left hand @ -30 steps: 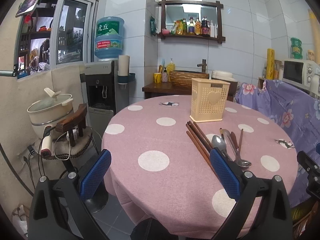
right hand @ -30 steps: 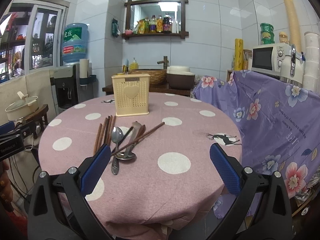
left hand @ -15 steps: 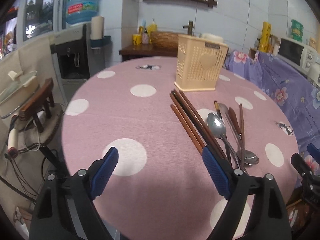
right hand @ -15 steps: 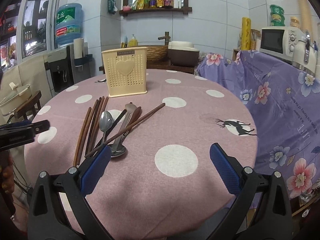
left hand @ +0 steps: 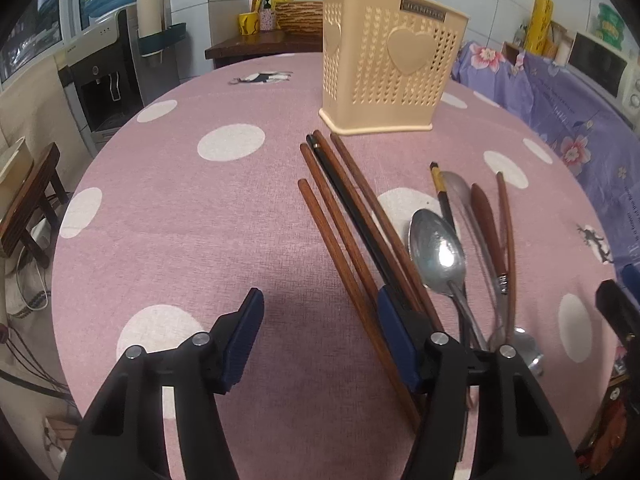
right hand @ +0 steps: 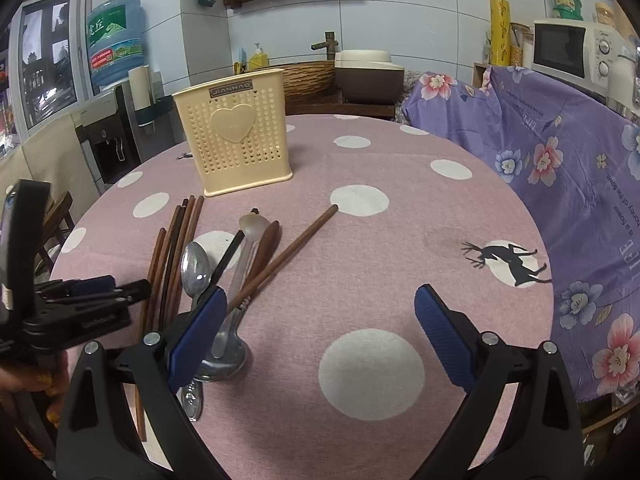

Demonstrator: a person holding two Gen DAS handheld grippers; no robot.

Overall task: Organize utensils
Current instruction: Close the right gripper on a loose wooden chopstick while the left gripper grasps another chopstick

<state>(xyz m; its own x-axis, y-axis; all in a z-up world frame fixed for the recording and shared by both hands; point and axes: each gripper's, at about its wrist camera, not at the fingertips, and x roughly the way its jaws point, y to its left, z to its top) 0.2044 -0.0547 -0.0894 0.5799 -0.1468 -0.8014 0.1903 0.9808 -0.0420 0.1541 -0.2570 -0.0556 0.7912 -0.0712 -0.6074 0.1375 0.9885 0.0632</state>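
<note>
Both grippers are dropping closer over the table (left hand: 168, 208); the left gripper (left hand: 320, 336), fingers narrowing on nothing, is nearing the chopsticks (left hand: 344, 208); the right gripper's (right hand: 320, 332) fingers are gaping wide; picking-up is seemingly starting.

Left tongs (left hand: 320, 340), closing on nothing, hover by wooden chopsticks (left hand: 352, 216).

Left claw (left hand: 320, 334) is lower and nearer the chopsticks (left hand: 352, 236), its jaws narrowing with only bare table (left hand: 180, 208) between; right claw (right hand: 320, 320) is nearer the spoons (right hand: 195, 268).

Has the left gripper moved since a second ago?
Yes. The left gripper has come down and forward toward the chopsticks; the holder looms nearer. Its jaws have been closing, nothing between them.
</note>
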